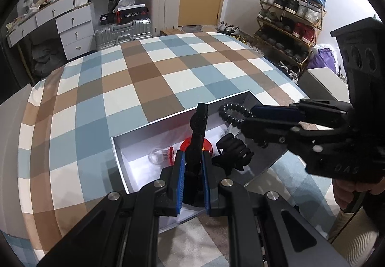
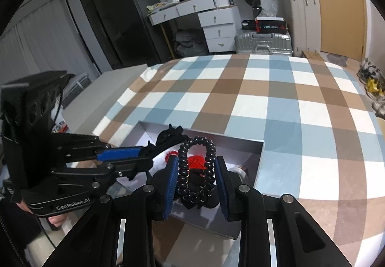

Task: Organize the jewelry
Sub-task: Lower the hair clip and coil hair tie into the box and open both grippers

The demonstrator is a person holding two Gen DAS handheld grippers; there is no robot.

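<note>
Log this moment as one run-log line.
left claw: shut on black clip | right claw: holds black bead bracelet | both over white box | box on checked cloth

Right tongs [image 2: 196, 180]: blue pads either side of a black beaded bracelet [image 2: 196, 168], loop hanging between them over an open grey box [image 2: 261, 158]. Left tongs [image 2: 146, 151]: entering from the left, closed on a black clip [image 2: 169, 136]. Red items [image 2: 196, 162] inside box. Checked bedspread [image 2: 276, 98] beneath.
</note>
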